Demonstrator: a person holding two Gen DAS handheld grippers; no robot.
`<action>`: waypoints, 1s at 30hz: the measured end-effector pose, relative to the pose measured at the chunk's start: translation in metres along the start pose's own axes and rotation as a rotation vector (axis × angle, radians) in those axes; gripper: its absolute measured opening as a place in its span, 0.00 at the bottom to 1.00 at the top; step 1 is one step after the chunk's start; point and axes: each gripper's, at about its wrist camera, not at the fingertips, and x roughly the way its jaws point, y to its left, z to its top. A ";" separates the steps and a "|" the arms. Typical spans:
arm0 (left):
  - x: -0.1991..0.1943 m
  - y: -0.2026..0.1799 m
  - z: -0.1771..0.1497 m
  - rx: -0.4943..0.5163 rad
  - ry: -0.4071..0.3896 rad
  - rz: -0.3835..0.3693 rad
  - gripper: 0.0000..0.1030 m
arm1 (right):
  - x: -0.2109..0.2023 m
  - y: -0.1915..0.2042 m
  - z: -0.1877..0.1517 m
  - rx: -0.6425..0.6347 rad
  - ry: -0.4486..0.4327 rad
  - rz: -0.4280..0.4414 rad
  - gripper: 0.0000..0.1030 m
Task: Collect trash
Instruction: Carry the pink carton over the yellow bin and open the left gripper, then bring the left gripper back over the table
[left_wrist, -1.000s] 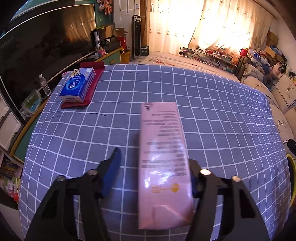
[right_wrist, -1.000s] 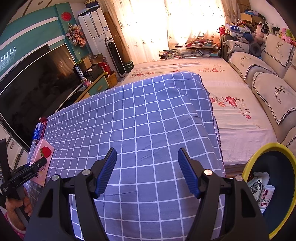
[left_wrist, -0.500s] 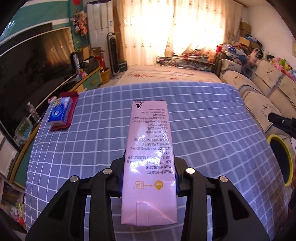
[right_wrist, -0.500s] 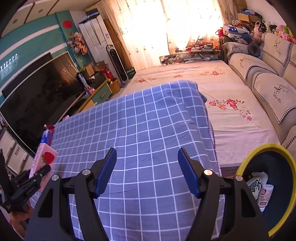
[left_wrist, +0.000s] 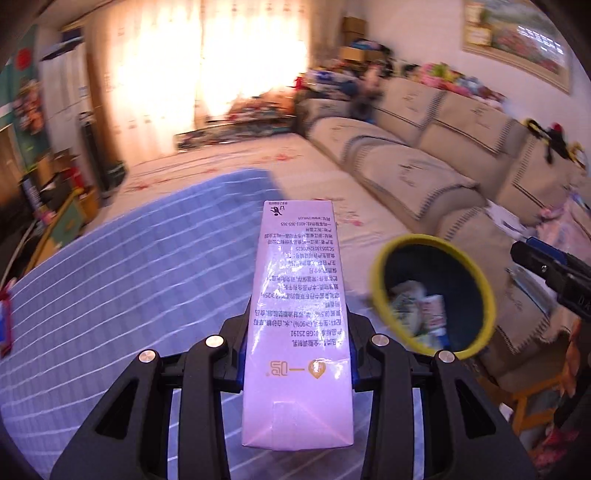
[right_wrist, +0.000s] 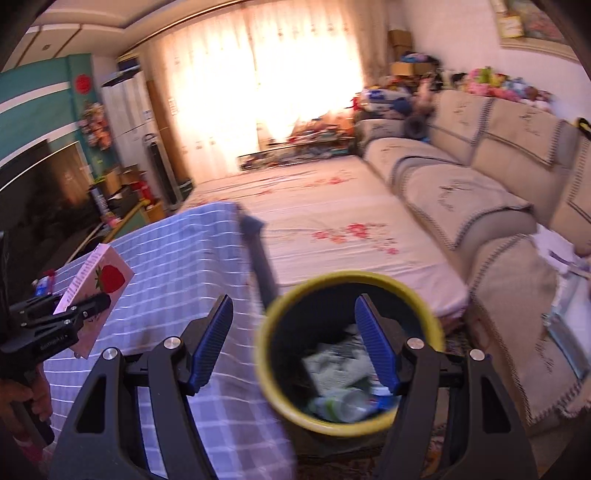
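My left gripper (left_wrist: 296, 352) is shut on a pink milk carton (left_wrist: 297, 317) and holds it in the air above the checked table (left_wrist: 122, 291). The carton, with a strawberry on its side, also shows in the right wrist view (right_wrist: 94, 291), held by the left gripper (right_wrist: 88, 308). A yellow-rimmed trash bin (left_wrist: 430, 295) with trash inside stands on the floor right of the carton. My right gripper (right_wrist: 293, 341) is open and empty, above the near side of the bin (right_wrist: 351, 347); it also shows at the right edge of the left wrist view (left_wrist: 546, 267).
A beige sofa (left_wrist: 424, 173) runs along the right. A floral mat (right_wrist: 332, 221) covers the floor beyond the table. A TV (right_wrist: 40, 199) and a cabinet stand on the left. A blue packet (right_wrist: 44, 286) lies on the table's far left.
The left gripper closed on the carton, lifted it off the table and swung right toward the bin. The right gripper moved right, over the bin, still open.
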 end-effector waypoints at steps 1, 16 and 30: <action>0.008 -0.018 0.006 0.018 0.012 -0.037 0.37 | -0.005 -0.011 -0.003 0.015 -0.005 -0.023 0.63; 0.159 -0.180 0.037 0.157 0.236 -0.153 0.62 | -0.034 -0.096 -0.016 0.127 -0.027 -0.114 0.63; -0.017 -0.055 0.016 0.052 -0.139 0.044 0.95 | -0.050 -0.038 -0.027 0.024 -0.013 0.020 0.69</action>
